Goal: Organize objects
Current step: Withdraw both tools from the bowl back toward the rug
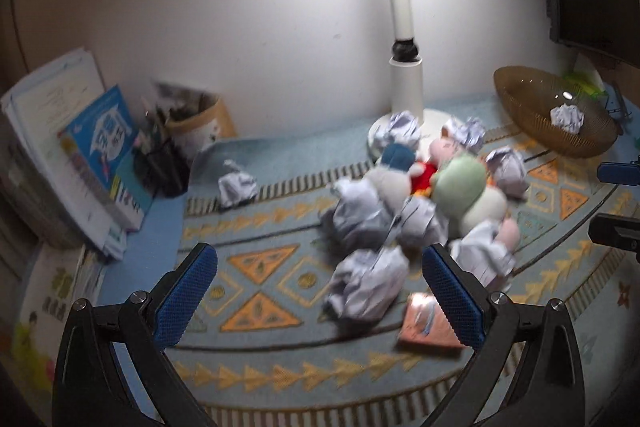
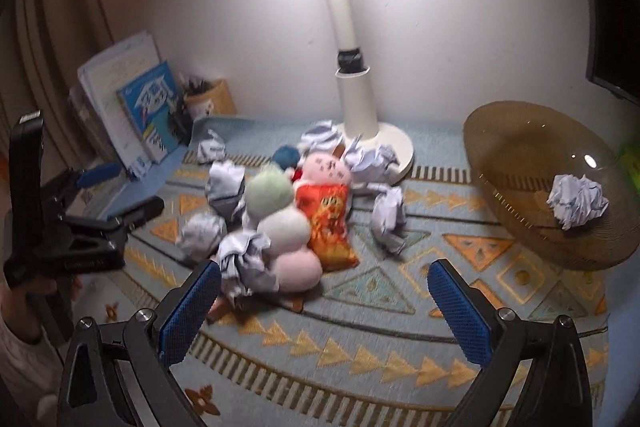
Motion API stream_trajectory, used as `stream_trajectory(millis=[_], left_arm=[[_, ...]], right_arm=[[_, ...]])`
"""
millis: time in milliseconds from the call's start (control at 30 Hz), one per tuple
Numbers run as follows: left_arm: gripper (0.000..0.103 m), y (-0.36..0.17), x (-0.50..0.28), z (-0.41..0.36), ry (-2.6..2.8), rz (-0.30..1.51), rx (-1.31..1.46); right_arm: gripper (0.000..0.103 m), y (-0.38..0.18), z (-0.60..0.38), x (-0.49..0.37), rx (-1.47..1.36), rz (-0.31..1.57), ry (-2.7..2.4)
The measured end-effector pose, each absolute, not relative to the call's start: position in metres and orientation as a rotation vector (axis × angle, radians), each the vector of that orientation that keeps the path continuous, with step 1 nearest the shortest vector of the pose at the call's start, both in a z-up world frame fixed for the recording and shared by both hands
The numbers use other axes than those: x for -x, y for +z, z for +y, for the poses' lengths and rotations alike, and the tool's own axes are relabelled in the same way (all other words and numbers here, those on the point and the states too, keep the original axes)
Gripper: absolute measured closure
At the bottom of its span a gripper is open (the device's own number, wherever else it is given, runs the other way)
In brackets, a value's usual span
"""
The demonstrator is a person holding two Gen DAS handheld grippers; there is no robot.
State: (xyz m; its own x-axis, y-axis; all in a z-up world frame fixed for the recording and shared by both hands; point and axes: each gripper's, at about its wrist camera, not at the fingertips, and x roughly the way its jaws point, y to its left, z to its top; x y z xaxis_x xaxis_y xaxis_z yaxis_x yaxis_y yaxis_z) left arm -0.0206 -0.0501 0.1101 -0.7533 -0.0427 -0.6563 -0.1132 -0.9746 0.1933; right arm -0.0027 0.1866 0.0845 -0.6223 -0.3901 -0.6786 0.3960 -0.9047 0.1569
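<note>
Patterned blue cloth (image 2: 400, 339) covers the desk under a white lamp (image 2: 356, 115). From my right wrist camera, the right gripper (image 2: 324, 291) stands with fingers spread wide, nothing between them. A heap of crumpled paper balls (image 2: 244, 259), plush toys (image 2: 280, 211) and an orange snack bag (image 2: 330, 223) lies at twelve o'clock; the brown basket (image 2: 520, 147), at two o'clock, holds one paper ball (image 2: 576, 201). My left gripper (image 1: 320, 267) is likewise spread and empty, hovering above the heap's near edge.

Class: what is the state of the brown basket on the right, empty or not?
Not empty. One crumpled paper ball lies inside the brown basket; the other paper balls lie on the rug around the plush toys.
</note>
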Motion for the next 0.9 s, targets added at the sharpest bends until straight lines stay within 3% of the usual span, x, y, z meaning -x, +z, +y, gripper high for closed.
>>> stream_trajectory(millis=[200, 400, 433, 900], left_arm=[[0.0, 0.035, 0.006, -0.087, 2.825, 0.272, 1.282], [0.0, 0.026, 0.023, -0.089, 2.715, 0.161, 1.373], [0.0, 0.026, 0.026, -0.093, 2.667, 0.068, 1.373], [0.0, 0.027, 0.027, -0.092, 2.684, 0.091, 1.376]], right_arm=[[0.0, 0.007, 0.131, -0.026, -1.157, 0.283, -2.333], [0.0, -0.008, 0.1, -0.038, -1.119, 0.459, -2.253], [0.0, -0.007, 0.102, -0.035, -1.128, 0.413, -2.245], [0.0, -0.007, 0.101, -0.036, -1.138, 0.403, -2.252]])
